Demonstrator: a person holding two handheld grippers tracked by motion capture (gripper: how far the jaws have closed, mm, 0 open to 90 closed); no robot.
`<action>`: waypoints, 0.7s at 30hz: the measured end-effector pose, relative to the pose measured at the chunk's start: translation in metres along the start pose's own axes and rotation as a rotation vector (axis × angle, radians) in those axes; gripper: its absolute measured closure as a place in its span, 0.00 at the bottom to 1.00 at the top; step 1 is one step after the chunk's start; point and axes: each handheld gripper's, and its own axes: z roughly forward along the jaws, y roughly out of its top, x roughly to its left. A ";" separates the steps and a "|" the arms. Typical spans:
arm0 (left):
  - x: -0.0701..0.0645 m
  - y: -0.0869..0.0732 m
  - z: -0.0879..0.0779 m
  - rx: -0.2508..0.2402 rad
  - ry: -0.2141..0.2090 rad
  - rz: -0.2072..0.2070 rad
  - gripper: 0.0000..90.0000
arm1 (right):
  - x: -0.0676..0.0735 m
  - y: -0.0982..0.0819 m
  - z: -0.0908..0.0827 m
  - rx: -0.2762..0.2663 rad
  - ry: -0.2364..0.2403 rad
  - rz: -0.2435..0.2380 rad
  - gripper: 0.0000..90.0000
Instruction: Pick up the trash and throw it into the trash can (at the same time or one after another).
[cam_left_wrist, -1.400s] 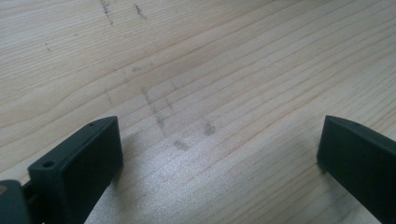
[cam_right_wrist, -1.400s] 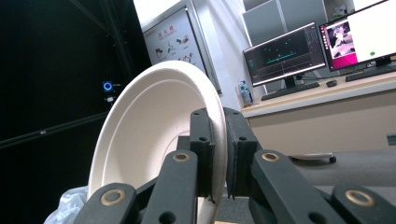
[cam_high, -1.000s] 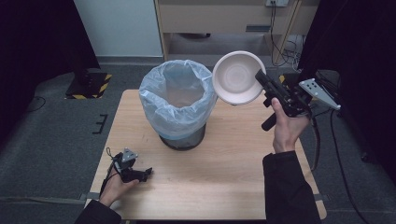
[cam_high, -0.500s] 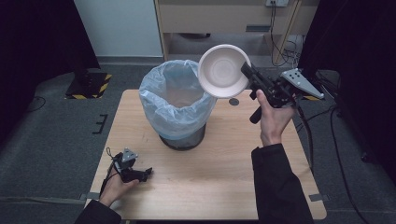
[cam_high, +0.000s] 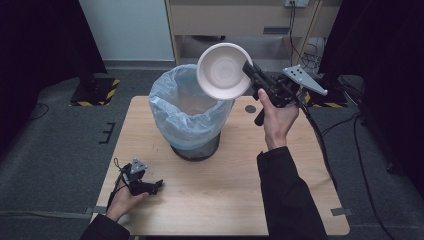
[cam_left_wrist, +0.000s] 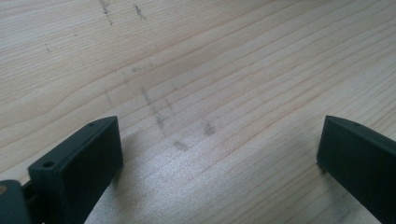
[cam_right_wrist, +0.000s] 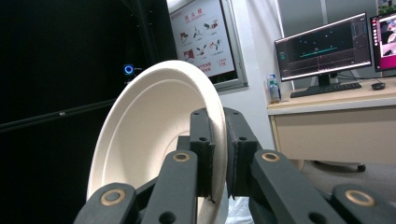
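- My right gripper (cam_high: 251, 76) is pinching the white bowl's (cam_high: 222, 71) rim, holding it tilted above the lined bin (cam_high: 187, 112).
- My left gripper (cam_high: 159, 185) is resting wide open on the table (cam_high: 225, 190).

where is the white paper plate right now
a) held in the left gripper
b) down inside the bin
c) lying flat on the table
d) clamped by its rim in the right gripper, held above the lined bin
d: the right gripper has its jaws shut on the rim of the white paper plate, which it holds on edge above the bin and its blue liner.
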 end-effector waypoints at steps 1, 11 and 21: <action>0.000 0.000 0.000 0.000 0.000 0.000 0.00 | 0.000 -0.001 0.002 0.002 -0.004 -0.001 0.93; 0.000 0.000 0.000 -0.002 0.000 0.000 0.00 | -0.002 -0.011 0.018 0.022 -0.014 -0.005 0.93; 0.000 0.000 0.000 -0.002 -0.001 0.001 0.00 | 0.012 -0.011 0.033 0.032 0.013 -0.032 0.93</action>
